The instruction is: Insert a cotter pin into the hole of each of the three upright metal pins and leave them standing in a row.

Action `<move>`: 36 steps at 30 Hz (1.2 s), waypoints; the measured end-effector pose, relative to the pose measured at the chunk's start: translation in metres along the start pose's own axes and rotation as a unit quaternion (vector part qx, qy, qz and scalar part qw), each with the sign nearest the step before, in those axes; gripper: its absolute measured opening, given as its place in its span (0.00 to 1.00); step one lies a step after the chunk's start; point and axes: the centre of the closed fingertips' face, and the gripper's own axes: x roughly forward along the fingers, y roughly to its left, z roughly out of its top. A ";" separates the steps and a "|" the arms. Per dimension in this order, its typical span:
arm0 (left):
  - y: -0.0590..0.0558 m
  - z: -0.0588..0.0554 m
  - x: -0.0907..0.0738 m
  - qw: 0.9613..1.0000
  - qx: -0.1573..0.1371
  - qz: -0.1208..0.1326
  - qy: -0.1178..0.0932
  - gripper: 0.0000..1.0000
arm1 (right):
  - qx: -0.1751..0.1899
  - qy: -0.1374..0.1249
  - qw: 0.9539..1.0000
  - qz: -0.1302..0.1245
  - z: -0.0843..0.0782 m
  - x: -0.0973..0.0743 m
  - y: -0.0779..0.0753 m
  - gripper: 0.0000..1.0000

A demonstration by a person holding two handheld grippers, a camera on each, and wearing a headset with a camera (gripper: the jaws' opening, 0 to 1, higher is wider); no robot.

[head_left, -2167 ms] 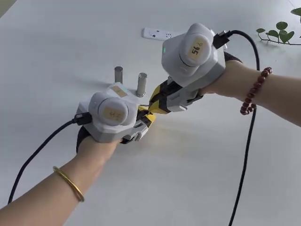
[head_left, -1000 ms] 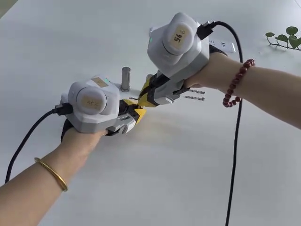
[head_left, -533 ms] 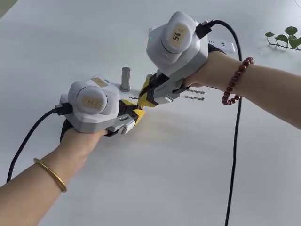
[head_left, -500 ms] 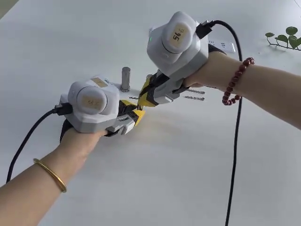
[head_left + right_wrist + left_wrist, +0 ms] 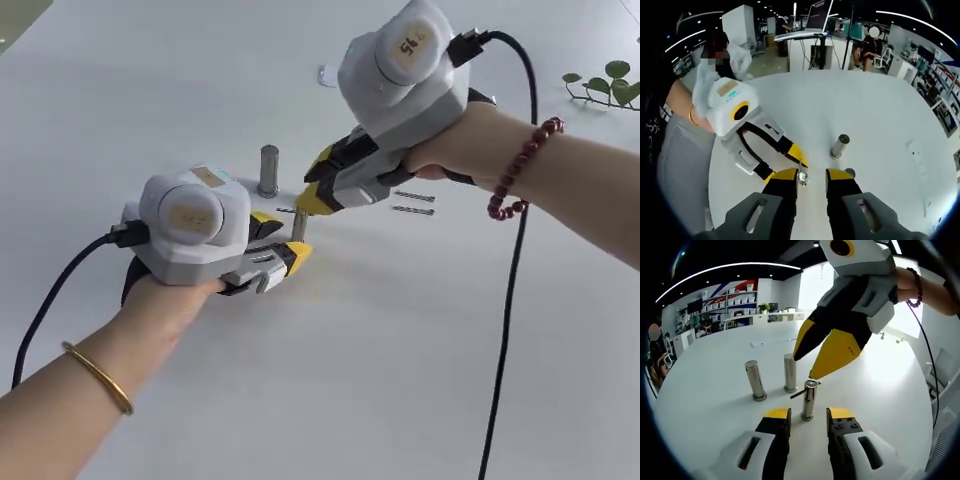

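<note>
Near pin (image 5: 809, 400) stands upright between the left gripper (image 5: 808, 413) jaws, which are spread and not touching it. A cotter pin (image 5: 799, 393) sits through its hole, sticking out sideways. The right gripper (image 5: 805, 367) hangs just above, jaws apart, holding nothing, and crowds the pin top in the head view. Second pin (image 5: 790, 372) and third pin (image 5: 755, 381) stand just behind. Spare cotters (image 5: 415, 196) lie on the white table (image 5: 300, 380); power strip (image 5: 328, 75) and plant (image 5: 600, 78) are well apart. The pins are polished steel cylinders with flanged bases. Jaw tips are yellow.

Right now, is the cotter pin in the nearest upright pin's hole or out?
In: the cotter pin runs crosswise through the top of the nearest pin, sticking out sideways. How deep, cannot tell.
</note>
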 end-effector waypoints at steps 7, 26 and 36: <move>0.003 0.007 -0.008 1.000 -0.018 0.001 -0.012 0.39 | 0.028 -0.022 0.999 -0.037 -0.002 -0.006 -0.017 0.20; 0.005 0.015 -0.030 1.000 -0.014 0.012 -0.010 0.62 | 0.014 -0.022 0.997 -0.070 -0.015 0.019 -0.046 0.19; 0.000 0.016 -0.032 1.000 -0.015 0.005 -0.011 0.68 | 0.046 -0.036 0.996 -0.068 -0.015 0.028 -0.048 0.14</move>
